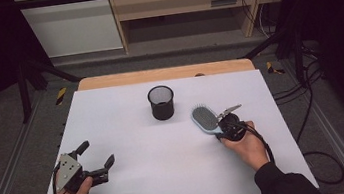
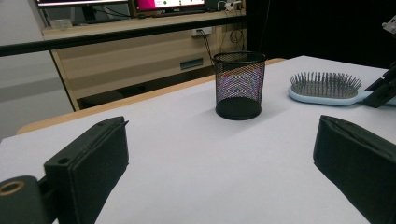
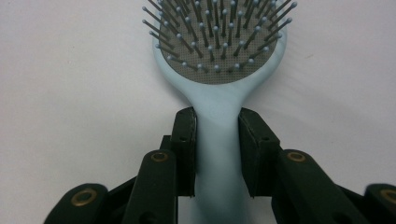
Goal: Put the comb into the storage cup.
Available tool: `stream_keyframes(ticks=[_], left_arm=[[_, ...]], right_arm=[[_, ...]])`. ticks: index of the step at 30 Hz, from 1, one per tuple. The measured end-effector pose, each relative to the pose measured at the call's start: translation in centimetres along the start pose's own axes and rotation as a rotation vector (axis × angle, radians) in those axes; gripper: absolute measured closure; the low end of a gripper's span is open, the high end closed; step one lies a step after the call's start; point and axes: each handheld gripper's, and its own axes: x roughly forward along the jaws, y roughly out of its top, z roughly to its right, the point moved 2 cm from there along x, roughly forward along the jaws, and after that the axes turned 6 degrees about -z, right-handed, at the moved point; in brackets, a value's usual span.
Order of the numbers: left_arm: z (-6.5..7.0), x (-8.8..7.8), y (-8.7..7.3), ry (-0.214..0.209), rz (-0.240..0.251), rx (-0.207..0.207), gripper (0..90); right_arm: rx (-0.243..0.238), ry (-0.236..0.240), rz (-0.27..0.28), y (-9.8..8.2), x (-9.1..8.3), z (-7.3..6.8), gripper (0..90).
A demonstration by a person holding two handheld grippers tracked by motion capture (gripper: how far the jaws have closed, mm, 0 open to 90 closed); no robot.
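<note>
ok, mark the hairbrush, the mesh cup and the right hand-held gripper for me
hairbrush (image 3: 219,42): right gripper view, on the bristle pad.
mesh cup (image 1: 162,109): high view, on the outer wall.
right hand-held gripper (image 3: 217,151): right gripper view, midway between its tips, which sit against the brush handle.

White table, two things on it

The table (image 1: 132,152) has a plain white top with a strip of bare wood along its far edge. A black mesh cup (image 1: 161,102) stands upright near the middle of the far half, open end up. A pale blue hairbrush (image 1: 205,119) lies flat just right of the cup and a little nearer, bristles up, its handle pointing toward the near right. Cup and brush are close but apart.
</note>
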Motion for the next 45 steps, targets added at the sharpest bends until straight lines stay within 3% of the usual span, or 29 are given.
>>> stream_keyframes(ticks=[5,12,17,20,23,30,34,38,45], left_arm=[[-0.1,-0.1,0.0,-0.002,0.005,-0.006,3.3],[0.0,0.0,0.2,-0.006,0.01,-0.01,3.3],[0.2,0.1,0.2,-0.015,0.005,-0.01,3.3],[0.3,0.0,0.4,-0.025,0.02,-0.046,3.4],[0.6,0.1,0.5,-0.025,0.022,-0.048,3.4],[1.7,0.1,1.1,-0.031,0.032,-0.047,3.5],[2.6,0.5,1.3,-0.058,0.022,-0.051,3.6],[4.3,1.2,1.8,-0.12,0.016,-0.119,3.8],[7.1,3.6,3.0,-0.242,0.002,-0.178,4.4]], right_arm=[[0.001,0.008,0.009,-0.1,-0.1,0.0,69.7],[-0.003,0.048,0.064,-0.3,-0.5,0.3,69.7],[-0.023,0.066,0.168,-0.4,-1.8,0.2,69.7],[-0.021,0.082,0.232,-0.6,-2.5,0.1,69.7],[-0.012,0.102,0.297,-0.8,-3.1,-0.1,69.8],[-0.018,0.147,0.389,-0.5,-4.4,-0.4,69.8],[-0.008,0.175,0.438,-0.4,-4.7,-0.9,69.8],[-0.035,0.2,0.486,-0.1,-5.0,-2.1,69.8],[-0.081,0.23,0.528,-0.1,-5.3,-3.7,69.8]])
